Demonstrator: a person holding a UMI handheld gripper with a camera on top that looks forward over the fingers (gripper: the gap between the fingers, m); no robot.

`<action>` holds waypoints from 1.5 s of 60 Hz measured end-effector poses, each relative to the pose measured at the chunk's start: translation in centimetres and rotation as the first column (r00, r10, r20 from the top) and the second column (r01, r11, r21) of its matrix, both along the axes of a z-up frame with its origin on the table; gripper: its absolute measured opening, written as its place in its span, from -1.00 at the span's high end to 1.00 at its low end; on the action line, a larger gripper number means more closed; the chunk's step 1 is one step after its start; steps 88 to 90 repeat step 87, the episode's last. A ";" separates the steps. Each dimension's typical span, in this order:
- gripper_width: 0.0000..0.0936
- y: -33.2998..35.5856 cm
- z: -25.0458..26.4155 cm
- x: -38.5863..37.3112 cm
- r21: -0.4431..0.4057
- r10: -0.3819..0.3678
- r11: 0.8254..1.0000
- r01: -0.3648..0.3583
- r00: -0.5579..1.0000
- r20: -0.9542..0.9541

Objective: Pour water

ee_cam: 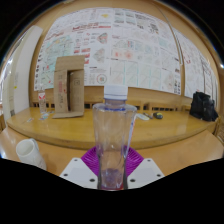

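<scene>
- The clear plastic water bottle (114, 140) stands upright between the fingers of the gripper (112, 172).
- Both magenta pads (93, 158) seem pressed against it, gripping it.
- A white cup (29, 151) sits nearby on the tabletop (170, 128).

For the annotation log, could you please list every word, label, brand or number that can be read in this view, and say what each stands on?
No text here can be read.
Posters on the wall: print and pictures show, too small to read.
Clear bottle, standing between the gripper fingers: no label shows.
Cardboard piece on the table: no legible print.
White cup: no marking shows.
</scene>
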State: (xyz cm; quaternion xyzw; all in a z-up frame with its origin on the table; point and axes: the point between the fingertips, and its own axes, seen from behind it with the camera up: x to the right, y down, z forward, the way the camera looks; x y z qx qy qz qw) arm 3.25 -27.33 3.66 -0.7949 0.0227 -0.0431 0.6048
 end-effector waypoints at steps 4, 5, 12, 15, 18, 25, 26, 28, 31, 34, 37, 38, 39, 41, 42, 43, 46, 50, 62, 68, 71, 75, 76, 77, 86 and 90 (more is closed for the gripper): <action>0.23 0.2 -0.2 0.0 -0.008 0.000 1.000 0.000 1.000 -0.003; 0.17 0.0 -0.2 0.0 -0.006 0.000 1.000 0.000 1.000 -0.003; -0.11 -0.9 -0.4 0.4 -0.058 -0.016 0.998 0.015 1.000 -0.021; -0.30 -1.0 -0.8 0.6 -0.089 -0.024 0.996 0.021 0.999 -0.026; -0.72 -1.5 -0.9 0.2 -0.113 -0.019 0.993 0.015 0.999 -0.034; -0.83 -4.1 -0.7 0.3 -0.180 -0.033 0.983 0.028 0.999 -0.027; -0.83 -4.6 -0.6 0.3 -0.185 -0.038 0.982 0.034 0.999 -0.022; -0.82 -5.6 -0.2 0.2 -0.191 -0.047 0.981 0.044 0.999 -0.012; -0.83 -7.4 0.5 -0.2 -0.203 -0.043 0.978 0.042 0.999 0.000; -0.83 -9.6 1.2 -0.7 -0.219 -0.043 0.975 0.045 0.999 0.013; -0.80 -11.9 2.0 -1.2 -0.237 -0.055 0.970 0.060 0.998 0.029; -0.81 -12.8 2.3 -1.5 -0.240 -0.054 0.969 0.061 0.998 0.035; -0.81 -13.6 2.7 -1.9 -0.241 -0.050 0.969 0.058 0.998 0.040; -0.81 -15.3 3.3 -2.6 -0.247 -0.041 0.968 0.052 0.998 0.051; -0.82 -16.2 3.7 -3.0 -0.252 -0.034 0.967 0.047 0.998 0.057; -0.81 -17.1 4.0 -3.6 -0.252 -0.031 0.967 0.045 0.998 0.061; -0.82 -19.8 5.1 -5.0 -0.257 -0.017 0.966 0.034 0.998 0.068; -0.82 -23.5 6.6 -6.7 -0.259 -0.007 0.966 0.024 0.998 0.067; -0.82 -33.6 10.7 -10.1 -0.255 -0.006 0.967 0.018 0.999 0.047; -0.82 -37.3 11.8 -11.1 -0.250 -0.007 0.968 0.015 0.999 0.034; -0.81 -38.8 12.1 -11.3 -0.252 -0.008 0.968 0.014 1.000 0.026; -0.82 -40.2 13.0 -11.0 -0.250 -0.017 0.968 0.026 0.999 0.037; -0.81 -40.6 12.9 -11.0 -0.247 -0.020 0.968 0.029 0.999 0.039; -0.81 -40.8 12.9 -10.9 -0.247 -0.024 0.968 0.033 0.999 0.040; -0.82 -42.4 14.1 -10.4 -0.231 -0.040 0.972 0.045 0.999 0.026; -0.81 -42.6 14.2 -10.4 -0.230 -0.041 0.972 0.046 0.999 0.027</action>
